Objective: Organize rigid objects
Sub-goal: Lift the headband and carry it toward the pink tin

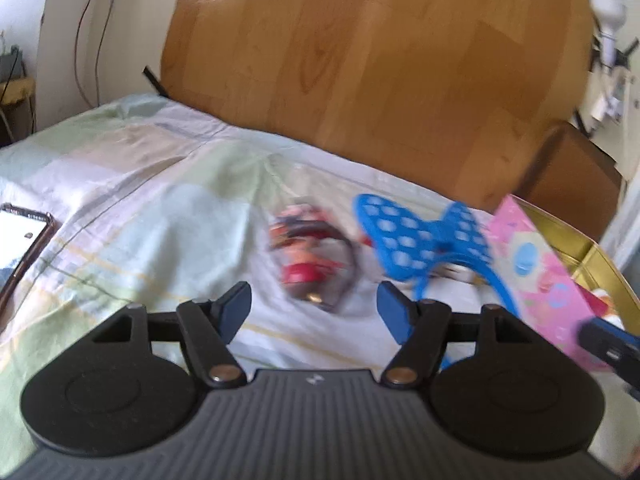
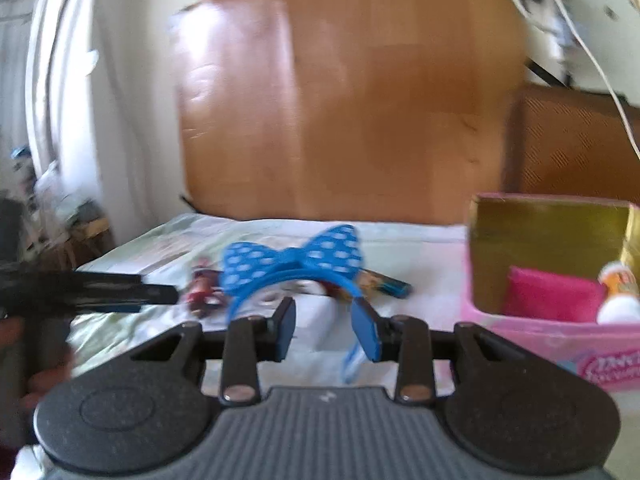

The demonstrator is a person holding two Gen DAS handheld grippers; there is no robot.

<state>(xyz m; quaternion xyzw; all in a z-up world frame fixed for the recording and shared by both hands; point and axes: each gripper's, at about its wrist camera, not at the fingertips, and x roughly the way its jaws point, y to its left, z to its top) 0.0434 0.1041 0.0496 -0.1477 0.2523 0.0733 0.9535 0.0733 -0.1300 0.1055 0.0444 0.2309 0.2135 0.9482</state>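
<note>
Right gripper (image 2: 328, 330): jaws partly apart, blue polka-dot bow headband (image 2: 292, 262) arching between and above them; one band end runs down beside the right finger, but contact is too blurred to tell. Probably lifted for the pink box (image 2: 520, 324) at right, gold inside, already holding items. Left gripper (image 1: 314, 312): wide apart, holding nothing, aimed at the small colourful toy (image 1: 308, 256) lying just beyond. Surface: pastel bedsheet (image 1: 140, 200). Far side: wooden headboard (image 1: 380, 80); phone (image 1: 20, 240) at left edge.
</note>
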